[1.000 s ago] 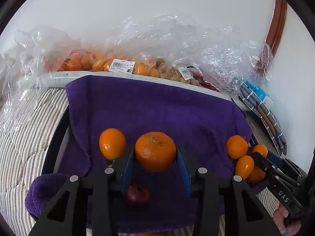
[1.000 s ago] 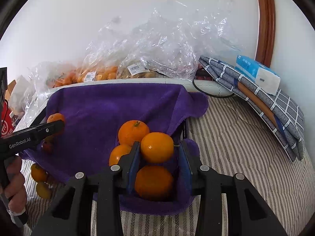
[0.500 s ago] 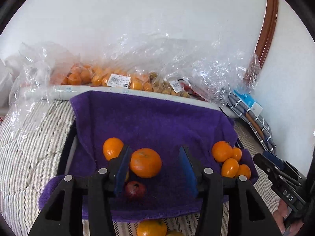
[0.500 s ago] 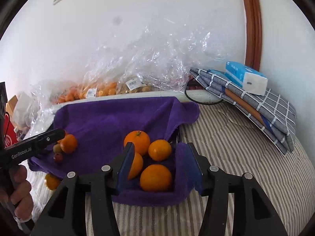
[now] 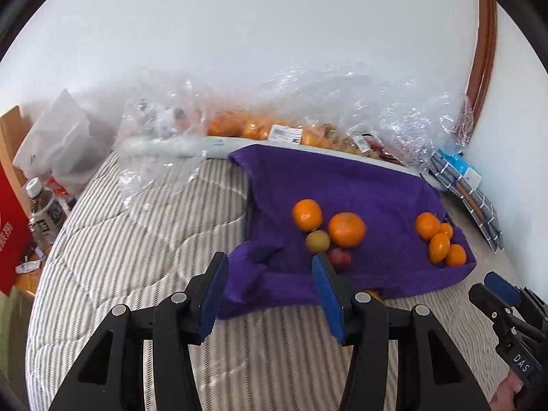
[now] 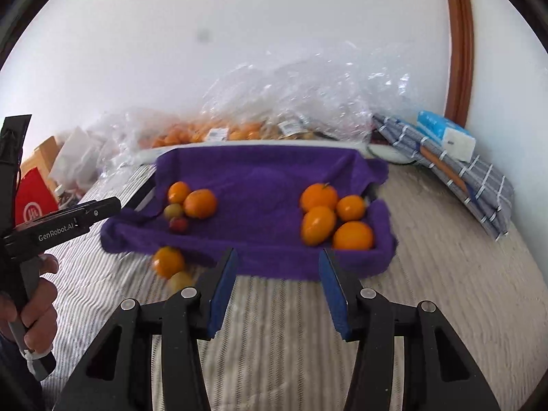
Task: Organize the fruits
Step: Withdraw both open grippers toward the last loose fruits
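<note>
Holding: nothing; the left gripper (image 5: 270,284) and the right gripper (image 6: 277,286) both hover over the striped bed (image 6: 428,274), in front of the towel.
Left fingers: partly open, with empty space between the blue pads (image 5: 213,293); they opened a little more within the last second.
Right fingers: also partly open and empty; they opened, then closed back slightly.
Purple towel (image 6: 260,185): spread on the bed, its edges raised like a shallow tray.
Right group: four oranges (image 6: 335,219) lie together in the right corner of the towel, touching each other.
Left group: two oranges (image 6: 193,200), one small yellowish fruit (image 6: 173,210) and one small red fruit (image 6: 178,224) lie close together on the left side of the towel.
Off the towel: one orange (image 6: 168,262) and one pale fruit (image 6: 180,281) lie on the bed just before the front edge.
Behind the towel: clear plastic bags (image 6: 308,96) with more fruit, along the wall.
Right side: folded checked cloth (image 6: 455,167) with a tissue pack (image 6: 447,135) on top.
</note>
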Demonstrator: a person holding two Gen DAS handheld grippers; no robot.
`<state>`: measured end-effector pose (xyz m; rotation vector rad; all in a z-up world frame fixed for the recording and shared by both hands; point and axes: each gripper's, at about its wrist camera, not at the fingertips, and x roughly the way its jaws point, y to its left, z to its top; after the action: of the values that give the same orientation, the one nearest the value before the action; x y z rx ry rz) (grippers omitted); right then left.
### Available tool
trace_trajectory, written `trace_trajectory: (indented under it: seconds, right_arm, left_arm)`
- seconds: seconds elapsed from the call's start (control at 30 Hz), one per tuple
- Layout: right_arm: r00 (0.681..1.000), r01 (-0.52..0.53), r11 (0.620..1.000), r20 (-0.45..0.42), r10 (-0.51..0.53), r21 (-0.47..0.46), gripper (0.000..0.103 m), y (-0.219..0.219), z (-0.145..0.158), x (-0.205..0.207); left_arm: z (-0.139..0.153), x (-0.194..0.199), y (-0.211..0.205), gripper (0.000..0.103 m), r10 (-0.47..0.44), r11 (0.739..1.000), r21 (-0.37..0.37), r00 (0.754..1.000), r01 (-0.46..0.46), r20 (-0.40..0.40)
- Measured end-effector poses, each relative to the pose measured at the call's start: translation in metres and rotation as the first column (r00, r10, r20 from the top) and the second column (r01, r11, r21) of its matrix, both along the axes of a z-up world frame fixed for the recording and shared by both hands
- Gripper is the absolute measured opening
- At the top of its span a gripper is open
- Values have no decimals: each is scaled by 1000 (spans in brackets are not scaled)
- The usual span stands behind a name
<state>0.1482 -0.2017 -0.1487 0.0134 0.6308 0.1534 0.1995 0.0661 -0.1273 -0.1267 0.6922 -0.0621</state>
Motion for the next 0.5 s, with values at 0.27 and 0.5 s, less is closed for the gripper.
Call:
trace_trajectory:
  seconds: [0.27, 0.5]
  right_arm:
    - [992, -115, 993, -55, 115, 6, 49, 56, -23, -8]
    - [981, -161, 986, -118, 157, -30, 42, 82, -42, 12]
  left_arm:
    - [-14, -24, 42, 48, 20, 999, -37, 1000, -20, -10]
    - [-24, -24, 48, 49, 3, 999, -39, 999, -5, -35]
